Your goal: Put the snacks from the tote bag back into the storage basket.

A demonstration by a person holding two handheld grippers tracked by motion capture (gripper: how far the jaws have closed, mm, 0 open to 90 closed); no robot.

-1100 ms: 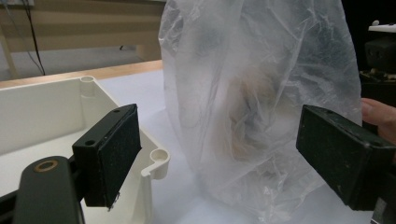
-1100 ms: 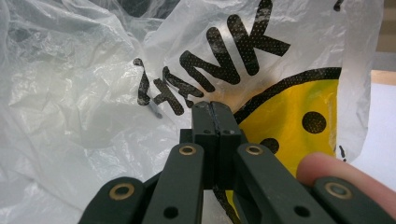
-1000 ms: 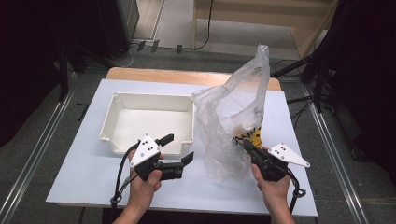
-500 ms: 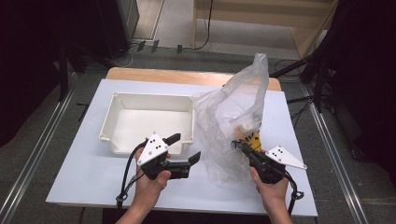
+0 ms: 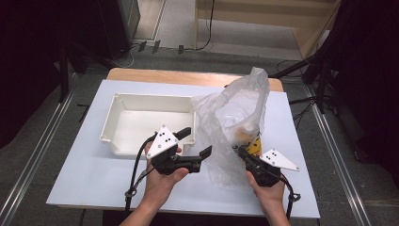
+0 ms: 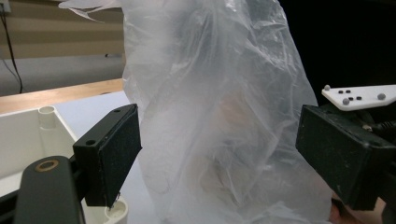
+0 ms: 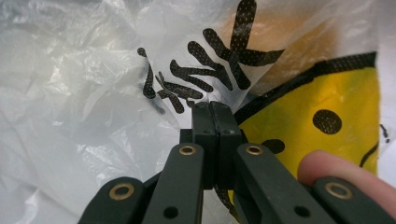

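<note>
the clear plastic bag (image 5: 234,127) stands crumpled and upright on the white table (image 5: 84,179), just right of the white tray (image 5: 123,104), with something yellow and orange dimly showing through its film. the right gripper (image 5: 243,153) has its jaws pressed together, pinching the bag's printed front low down. the left gripper (image 5: 196,142) points at the bag's left side with its jaws wide apart, and its pads (image 6: 116,149) are clear of the plastic.
</note>
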